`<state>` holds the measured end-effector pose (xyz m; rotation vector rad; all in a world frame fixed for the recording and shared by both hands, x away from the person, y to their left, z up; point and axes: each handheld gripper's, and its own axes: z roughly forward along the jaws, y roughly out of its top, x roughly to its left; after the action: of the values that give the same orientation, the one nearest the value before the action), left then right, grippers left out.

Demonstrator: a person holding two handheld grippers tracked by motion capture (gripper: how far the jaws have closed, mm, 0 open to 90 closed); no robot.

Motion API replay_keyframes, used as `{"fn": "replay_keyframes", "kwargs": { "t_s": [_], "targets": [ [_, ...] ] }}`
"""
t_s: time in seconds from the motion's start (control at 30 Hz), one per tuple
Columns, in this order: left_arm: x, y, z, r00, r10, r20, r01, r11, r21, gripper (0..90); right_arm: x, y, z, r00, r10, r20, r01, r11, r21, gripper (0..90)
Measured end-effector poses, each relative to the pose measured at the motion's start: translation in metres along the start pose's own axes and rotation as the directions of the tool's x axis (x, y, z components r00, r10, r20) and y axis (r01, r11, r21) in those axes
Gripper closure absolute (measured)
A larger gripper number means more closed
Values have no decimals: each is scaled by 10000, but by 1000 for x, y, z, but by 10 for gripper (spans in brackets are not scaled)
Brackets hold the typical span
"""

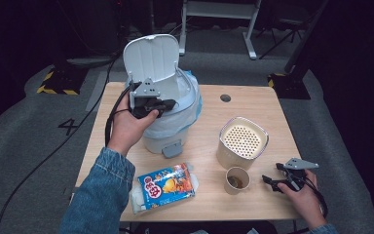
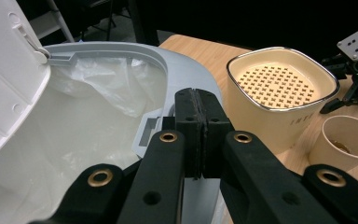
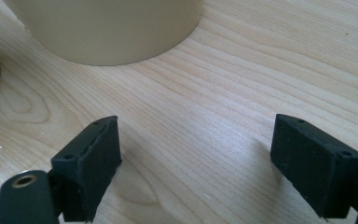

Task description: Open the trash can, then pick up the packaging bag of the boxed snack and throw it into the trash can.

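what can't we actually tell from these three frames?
- Bottom of the trash bin: in the left gripper view the white liner bag and the shut left claw cover it.
- Contents of the paper cup: brownish bits, too small in the high view; the left gripper view's edge cuts it.
- Snack packet print: too small to read.
- Beige container: top cut off in the right gripper view.

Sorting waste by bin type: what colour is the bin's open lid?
White, as the lid shows best in the high view.
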<state>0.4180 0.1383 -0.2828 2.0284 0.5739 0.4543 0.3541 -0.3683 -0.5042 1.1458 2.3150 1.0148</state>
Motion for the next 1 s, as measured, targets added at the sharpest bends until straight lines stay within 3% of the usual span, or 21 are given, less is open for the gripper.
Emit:
{"fn": "replay_keyframes", "kwargs": {
  "t_s": [0.07,0.2,0.3,0.37,0.63,0.83,1.0],
  "targets": [
    [0,0,-1,9999,-139,-24,139,9999,-85,865,0,0,0,10000,6,-1,-6,10000,-2,161],
    [-3,0,-3,9995,-174,-249,172,9998,-59,635,0,0,0,10000,8,6,-8,10000,1,161],
    [-8,0,-7,9996,-271,-36,269,9986,-449,501,0,0,0,10000,10,-1,-10,10000,-3,161],
    [-15,0,-10,9995,-290,139,294,9991,-306,390,0,0,0,10000,9,-1,-9,10000,-4,161],
    [-39,-12,-24,9990,-139,434,145,9998,-146,312,0,0,0,10000,6,4,-6,10000,0,161],
    [-50,-32,-27,9985,-62,551,60,10000,26,287,0,0,0,10000,11,-3,-11,10000,-4,161],
    [-52,-54,-21,9979,-242,598,221,9991,355,288,0,0,0,10000,9,-3,-9,10000,-4,161]
  ]
}}
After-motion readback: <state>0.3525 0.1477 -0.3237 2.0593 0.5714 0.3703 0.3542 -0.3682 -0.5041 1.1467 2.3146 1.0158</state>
